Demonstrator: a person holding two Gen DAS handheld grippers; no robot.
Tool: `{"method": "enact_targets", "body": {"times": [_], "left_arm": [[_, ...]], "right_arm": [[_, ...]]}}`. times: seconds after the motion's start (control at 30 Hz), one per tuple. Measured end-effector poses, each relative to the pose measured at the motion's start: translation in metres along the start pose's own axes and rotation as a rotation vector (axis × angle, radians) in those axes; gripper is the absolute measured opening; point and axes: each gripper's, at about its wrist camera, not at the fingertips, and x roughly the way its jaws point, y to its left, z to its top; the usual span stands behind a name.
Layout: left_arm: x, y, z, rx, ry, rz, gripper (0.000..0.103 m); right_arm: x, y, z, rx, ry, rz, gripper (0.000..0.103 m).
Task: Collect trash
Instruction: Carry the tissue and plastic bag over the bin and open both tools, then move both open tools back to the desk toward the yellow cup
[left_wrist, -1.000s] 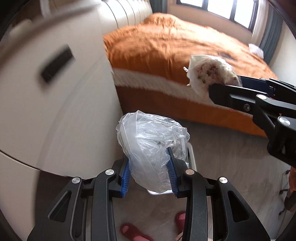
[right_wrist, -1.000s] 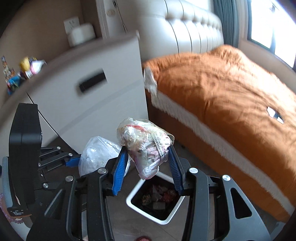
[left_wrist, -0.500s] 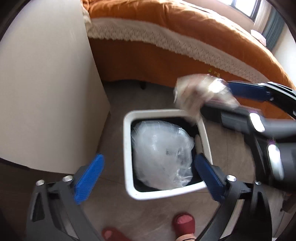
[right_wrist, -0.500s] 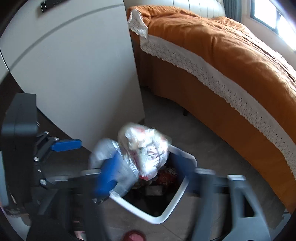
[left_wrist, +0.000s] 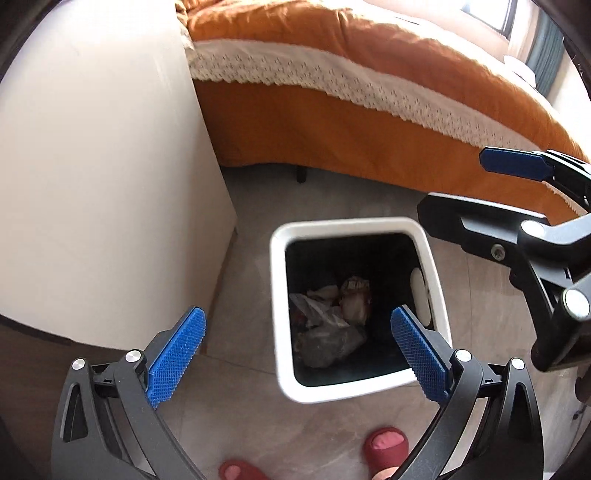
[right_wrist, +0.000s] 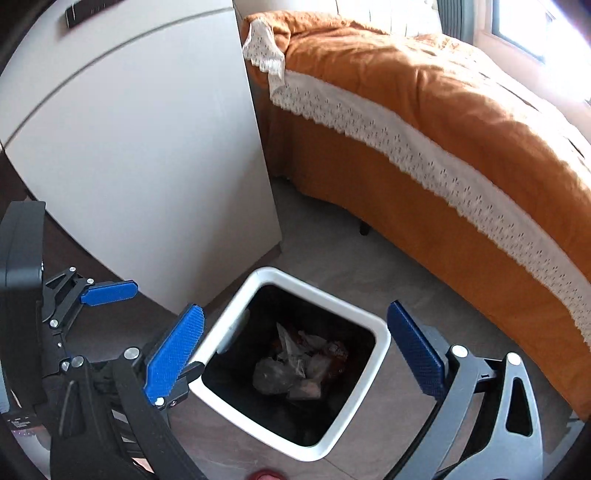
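White-rimmed trash bin (left_wrist: 354, 225) stands on grey floor (left_wrist: 332, 195), between white cabinet (left_wrist: 103, 166) and orange-covered bed (left_wrist: 351, 122). Bin's dark inside holds crumpled plastic bags of trash (left_wrist: 328, 325), lying at bottom. Left gripper (left_wrist: 299, 354) hangs above bin, blue pads spread wide, nothing between them. Right gripper (right_wrist: 295, 354) also above bin, jaws wide, empty. Person's toes in red slippers (left_wrist: 384, 443) show on floor just below bin.
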Motion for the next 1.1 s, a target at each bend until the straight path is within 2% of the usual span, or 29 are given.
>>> {"method": "enact_targets", "body": {"times": [0.07,0.1,0.3,0.57,0.67,0.8,1.1], "left_arm": [[-0.016,0.004,0.011,-0.007,-0.015,0.006,0.099],[-0.026,0.006,0.013,-0.006,0.002,0.008,0.099],[-0.087,0.018,0.045,-0.043,-0.042,-0.005,0.099],[-0.2,0.04,0.088,-0.087,-0.14,0.014,0.099],[-0.253,0.056,0.104,-0.148,-0.202,-0.017,0.099],[-0.302,0.076,0.118,-0.234,-0.245,-0.04,0.099],[-0.398,0.133,0.131,-0.308,-0.343,0.056,0.099]], "right_arm": [[-0.012,0.004,0.012,-0.008,-0.012,-0.009,0.099],[-0.017,0.005,0.017,-0.011,-0.018,-0.016,0.099],[-0.065,0.018,0.057,0.002,-0.07,-0.024,0.099],[-0.163,0.057,0.127,0.004,-0.207,-0.003,0.099],[-0.201,0.073,0.153,-0.002,-0.274,0.014,0.099],[-0.24,0.092,0.18,-0.003,-0.335,0.049,0.099],[-0.3,0.16,0.233,-0.086,-0.443,0.114,0.099]]}}
